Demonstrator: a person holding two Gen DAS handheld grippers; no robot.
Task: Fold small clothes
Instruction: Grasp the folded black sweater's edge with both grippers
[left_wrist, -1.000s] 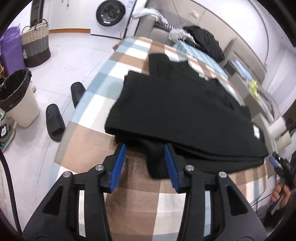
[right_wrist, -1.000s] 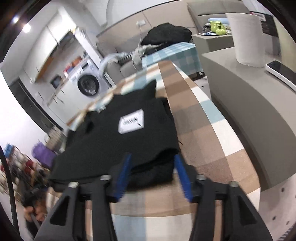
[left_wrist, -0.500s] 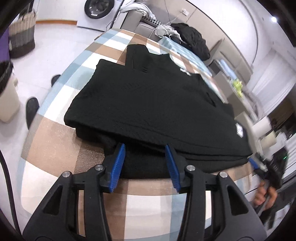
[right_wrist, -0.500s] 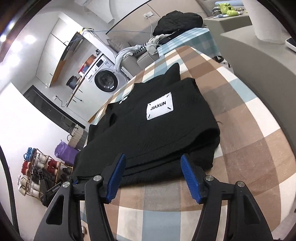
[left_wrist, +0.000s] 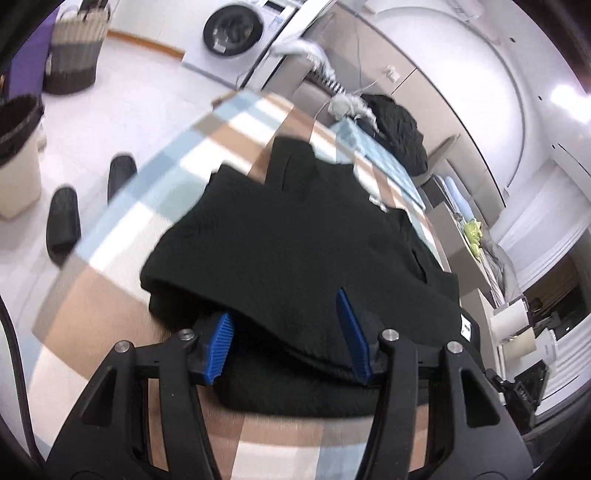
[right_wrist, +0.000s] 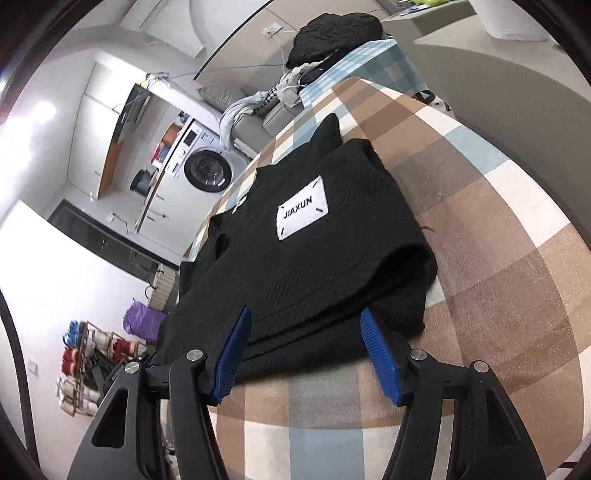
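A black knit garment (left_wrist: 295, 240) lies folded in layers on the checked tablecloth (left_wrist: 122, 229). It carries a white JIAXUN patch (right_wrist: 302, 208). My left gripper (left_wrist: 286, 341) is open, its blue pads astride the garment's near edge, the fabric bulging between them. My right gripper (right_wrist: 308, 354) is open too, its jaws straddling the near edge of the garment (right_wrist: 295, 266) at its other end. The left gripper also shows small at the left of the right wrist view (right_wrist: 140, 363).
The table's near edge runs just under both grippers. Beyond the far end are a sofa with a black bundle (right_wrist: 332, 33) and a washing machine (left_wrist: 229, 29). Slippers (left_wrist: 62, 221), a bin (left_wrist: 16, 155) and a basket stand on the floor left of the table. A counter (right_wrist: 498, 66) flanks the right.
Both grippers have pushed forward onto the garment's near edge, so the fabric now sits between the jaws. The right gripper's jaws opened wider than a second ago.
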